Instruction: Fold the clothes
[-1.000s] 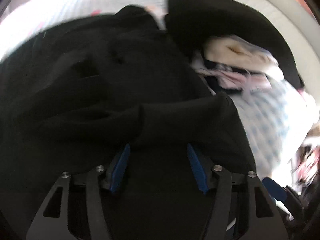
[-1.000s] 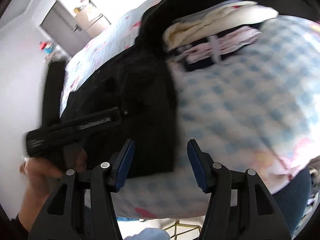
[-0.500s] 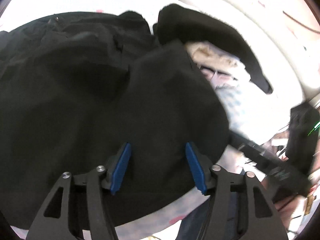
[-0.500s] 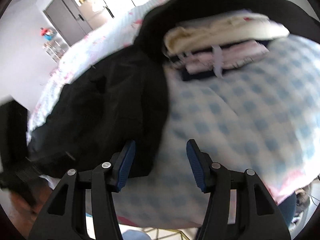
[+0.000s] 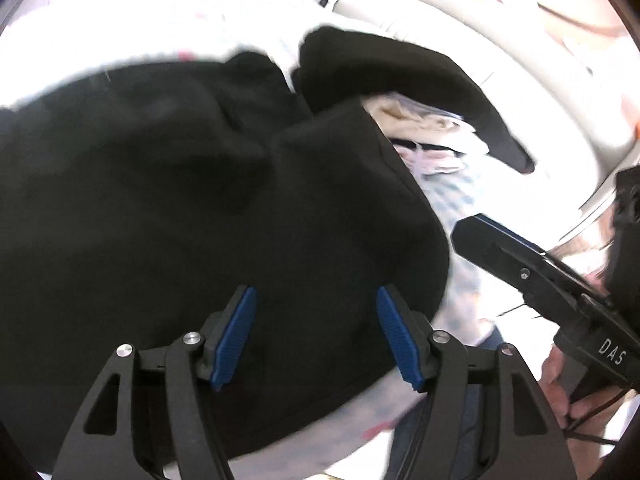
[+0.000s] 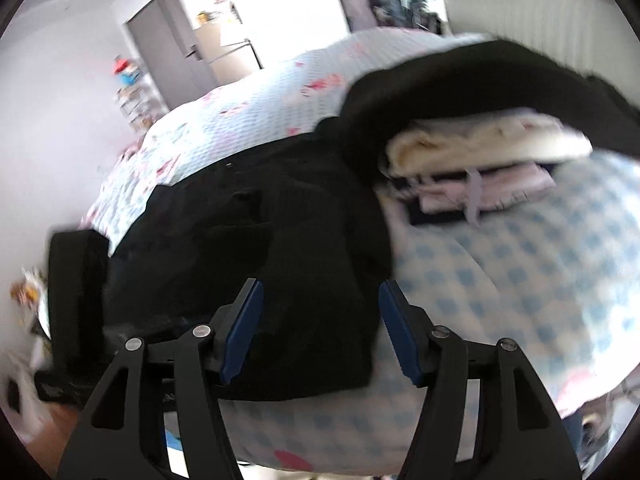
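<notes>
We see a black garment (image 5: pixel 208 208) spread over the near part of the bed (image 6: pixel 248 120), its folded edge running toward the near bed edge. The left claw (image 5: pixel 316 336) hangs above the garment's near portion; its blue pads (image 5: pixel 236 332) are apart and widening, with nothing pinched between them. The right claw (image 6: pixel 320 328) hangs above the garment's right edge, where black cloth meets the blue-checked sheet (image 6: pixel 500 280); its pads are also apart and widening, with no cloth gripped. In the left view we see the right claw (image 5: pixel 540 276) entering from the right, clear of the garment. Behind the garment we note a stack of folded clothes (image 6: pixel 480 168), cream on top and pink with dark items beneath, lying on the checked sheet. A second black item (image 6: pixel 460 80) arches over the stack. The far bed cover is white with pink prints. Both views are motion-blurred, so fine fabric detail cannot be read.
</notes>
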### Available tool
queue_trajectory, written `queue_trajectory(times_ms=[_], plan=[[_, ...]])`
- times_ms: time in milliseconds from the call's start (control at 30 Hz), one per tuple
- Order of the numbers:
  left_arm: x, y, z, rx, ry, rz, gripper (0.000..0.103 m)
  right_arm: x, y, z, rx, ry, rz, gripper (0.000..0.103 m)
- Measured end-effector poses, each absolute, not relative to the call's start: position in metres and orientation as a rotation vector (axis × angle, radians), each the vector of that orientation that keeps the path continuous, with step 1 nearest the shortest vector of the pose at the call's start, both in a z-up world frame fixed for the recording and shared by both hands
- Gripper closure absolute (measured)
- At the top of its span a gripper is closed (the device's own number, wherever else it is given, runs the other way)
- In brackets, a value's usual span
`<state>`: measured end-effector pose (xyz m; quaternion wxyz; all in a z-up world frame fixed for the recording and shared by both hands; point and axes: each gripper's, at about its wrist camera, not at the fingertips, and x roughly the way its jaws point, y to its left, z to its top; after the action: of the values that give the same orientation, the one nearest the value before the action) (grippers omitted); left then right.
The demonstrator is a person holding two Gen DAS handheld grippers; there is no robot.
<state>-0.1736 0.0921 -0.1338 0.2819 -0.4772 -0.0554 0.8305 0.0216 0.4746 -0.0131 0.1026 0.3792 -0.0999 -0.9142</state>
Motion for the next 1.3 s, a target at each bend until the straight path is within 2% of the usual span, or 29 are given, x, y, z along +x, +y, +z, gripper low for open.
queue_trajectory(times_ms=[67, 133, 200, 367, 400, 433, 500, 533, 600, 667, 733, 800, 933, 1000, 1033, 1167, 1300], plan=[[-0.174, 0.072, -0.125, -1.256, -0.106, 2.291, 0.037, 0.024, 0.465, -0.013, 1.078, -0.296, -2.707, 0.041], [-0.174, 0.039, -0.121, -1.249, -0.214, 2.297, 0.037, 0.018, 0.451, -0.018, 1.109, -0.271, -2.653, 0.041], [-0.173, -0.004, -0.119, -1.24, -0.36, 2.297, 0.035, 0.01, 0.432, -0.025, 1.144, -0.183, -2.594, 0.041], [-0.177, -0.082, -0.148, -1.429, -0.379, 2.443, 0.034, -0.016, 0.392, -0.053, 1.21, 0.051, -2.485, 0.041], [-0.177, -0.095, -0.157, -1.48, -0.392, 2.452, 0.034, -0.022, 0.39, -0.062, 1.245, 0.101, -2.502, 0.043], [-0.176, -0.105, -0.16, -1.491, -0.394, 2.459, 0.035, -0.028, 0.39, -0.071, 1.291, 0.148, -2.521, 0.05], [-0.172, -0.118, -0.156, -1.463, -0.361, 2.492, 0.035, -0.033, 0.404, -0.078, 1.326, 0.051, -2.523, 0.058], [-0.173, -0.124, -0.151, -1.446, -0.339, 2.525, 0.035, -0.035, 0.416, -0.077, 1.337, -0.03, -2.527, 0.066], [-0.177, -0.139, -0.141, -1.409, -0.325, 2.58, 0.035, -0.039, 0.433, -0.07, 1.36, -0.097, -2.55, 0.07], [-0.186, -0.154, -0.129, -1.358, -0.339, 2.603, 0.035, -0.041, 0.445, -0.053, 1.337, -0.127, -2.593, 0.067], [-0.203, -0.164, -0.116, -1.316, -0.301, 2.643, 0.035, -0.044, 0.449, -0.033, 1.281, -0.122, -2.645, 0.051], [-0.225, -0.168, -0.11, -1.29, -0.223, 2.68, 0.035, -0.053, 0.442, -0.02, 1.239, -0.05, -2.671, 0.047], [-0.268, -0.174, -0.133, -1.437, -0.118, 2.68, 0.035, -0.085, 0.429, -0.03, 1.277, 0.041, -2.645, 0.046], [-0.285, -0.179, -0.151, -1.551, -0.053, 2.685, 0.033, -0.098, 0.432, -0.057, 1.393, 0.066, -2.633, 0.047], [-0.289, -0.185, -0.155, -1.585, -0.081, 2.684, 0.034, -0.104, 0.437, -0.073, 1.458, 0.072, -2.625, 0.052], [-0.293, -0.228, -0.154, -1.59, -0.334, 2.738, 0.035, -0.106, 0.472, -0.09, 1.479, -0.097, -2.667, 0.053], [-0.279, -0.23, -0.127, -1.452, -0.289, 2.794, 0.035, -0.1, 0.497, -0.07, 1.447, -0.231, -2.787, 0.052]])
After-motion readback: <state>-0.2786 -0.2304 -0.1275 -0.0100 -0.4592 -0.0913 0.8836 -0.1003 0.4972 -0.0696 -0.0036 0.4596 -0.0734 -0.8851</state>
